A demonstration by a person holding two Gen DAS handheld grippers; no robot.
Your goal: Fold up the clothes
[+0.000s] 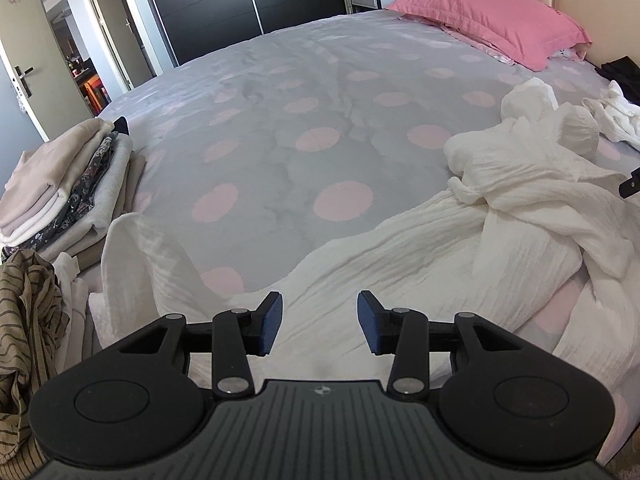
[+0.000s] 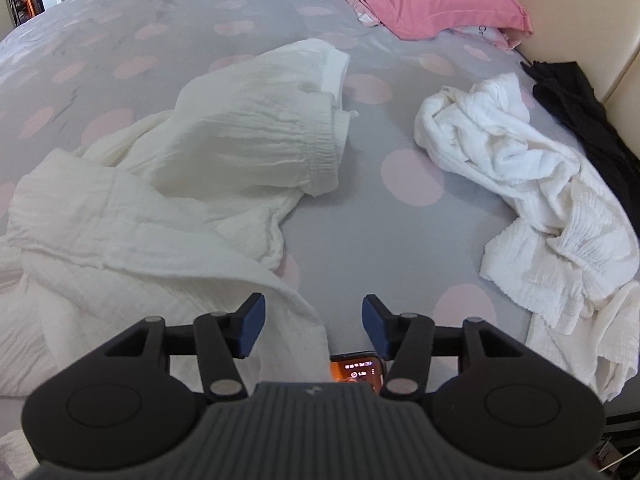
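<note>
A white crinkled garment (image 1: 440, 240) lies crumpled across the near side of the grey bed cover with pink dots (image 1: 280, 128). My left gripper (image 1: 320, 322) hangs open over its near edge, nothing between the blue pads. In the right wrist view the same garment (image 2: 180, 184) spreads to the left, its elastic waistband toward the middle. My right gripper (image 2: 314, 326) stands open above the bed, and a corner of the garment lies under its left finger (image 2: 252, 330). A second white garment (image 2: 520, 184) sits bunched at the right.
A stack of folded clothes (image 1: 68, 184) rests at the bed's left edge, with a brown striped garment (image 1: 28, 320) nearer. A pink pillow (image 1: 492, 28) lies at the head, a black garment (image 2: 580, 112) by the headboard. A lit phone (image 2: 356, 372) lies below the right gripper.
</note>
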